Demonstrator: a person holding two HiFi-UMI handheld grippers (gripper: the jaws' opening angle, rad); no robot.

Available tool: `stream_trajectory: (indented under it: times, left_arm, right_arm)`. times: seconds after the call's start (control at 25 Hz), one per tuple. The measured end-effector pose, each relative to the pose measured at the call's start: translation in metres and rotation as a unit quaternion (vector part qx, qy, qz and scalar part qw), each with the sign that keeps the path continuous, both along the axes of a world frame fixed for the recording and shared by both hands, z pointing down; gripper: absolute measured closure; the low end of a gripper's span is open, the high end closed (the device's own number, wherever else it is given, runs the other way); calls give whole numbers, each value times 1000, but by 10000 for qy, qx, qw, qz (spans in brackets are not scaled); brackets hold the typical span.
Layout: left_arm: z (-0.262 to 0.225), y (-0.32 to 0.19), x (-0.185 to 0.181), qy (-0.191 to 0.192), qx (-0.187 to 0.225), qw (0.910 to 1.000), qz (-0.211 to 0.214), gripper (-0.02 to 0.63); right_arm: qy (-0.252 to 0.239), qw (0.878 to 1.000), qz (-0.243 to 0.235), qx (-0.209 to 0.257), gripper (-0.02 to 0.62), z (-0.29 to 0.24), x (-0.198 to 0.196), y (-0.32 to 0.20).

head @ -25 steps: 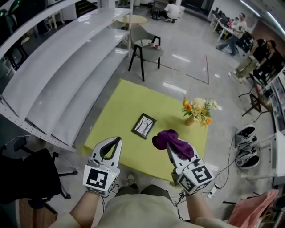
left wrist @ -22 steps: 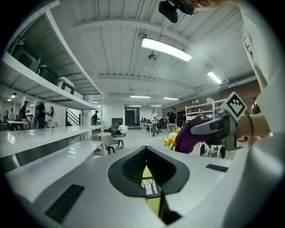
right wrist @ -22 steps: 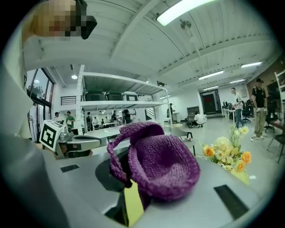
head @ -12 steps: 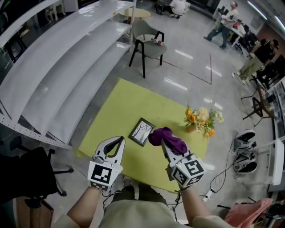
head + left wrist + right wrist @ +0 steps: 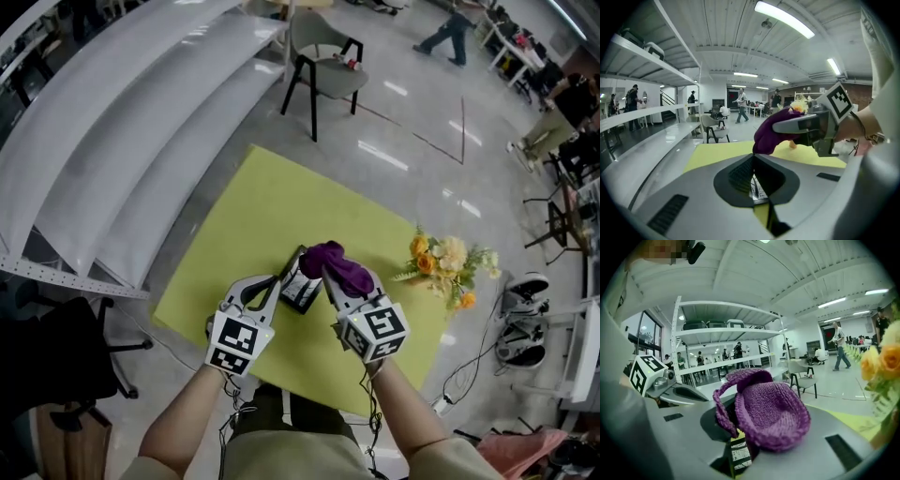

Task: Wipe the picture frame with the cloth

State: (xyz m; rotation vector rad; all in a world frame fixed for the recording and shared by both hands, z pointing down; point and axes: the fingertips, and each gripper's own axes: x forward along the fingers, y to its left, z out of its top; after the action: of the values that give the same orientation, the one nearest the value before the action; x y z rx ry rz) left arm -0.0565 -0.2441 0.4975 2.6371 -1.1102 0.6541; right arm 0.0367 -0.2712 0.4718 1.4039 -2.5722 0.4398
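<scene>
A small black-framed picture frame (image 5: 300,292) lies on the yellow-green table (image 5: 272,202), partly hidden by both grippers. My right gripper (image 5: 329,273) is shut on a purple knitted cloth (image 5: 339,265), which hangs over the frame's right side. In the right gripper view the cloth (image 5: 769,412) fills the space above the jaws, with the frame (image 5: 739,454) just below. My left gripper (image 5: 278,279) is shut, its tips at the frame's left edge. In the left gripper view the frame (image 5: 758,188) shows through the gap behind the tips, with the cloth (image 5: 769,133) ahead.
A vase of orange and cream flowers (image 5: 448,262) stands at the table's right edge. A grey chair (image 5: 323,73) sits beyond the table. Long white shelves (image 5: 122,122) run along the left. A black office chair (image 5: 56,366) is at near left. People walk far behind.
Both grippers have moved forward and inward, from the table's near edge to the picture frame. The cloth, still held by the right gripper, now covers part of the frame.
</scene>
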Motion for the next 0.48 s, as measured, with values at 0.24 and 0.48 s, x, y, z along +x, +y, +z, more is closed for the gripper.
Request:
stream_trajectory:
  times: [0.24,0.48]
  left_arm:
    - [75,-11,12,-320,-703,9969,116,598]
    - [135,-13,17,-757,-1182,9900,166,598]
  right_arm:
    - [108,9995,-164,-265,495,59,-14,-33]
    - [59,9983,-218,-539,497,112,-16,-48]
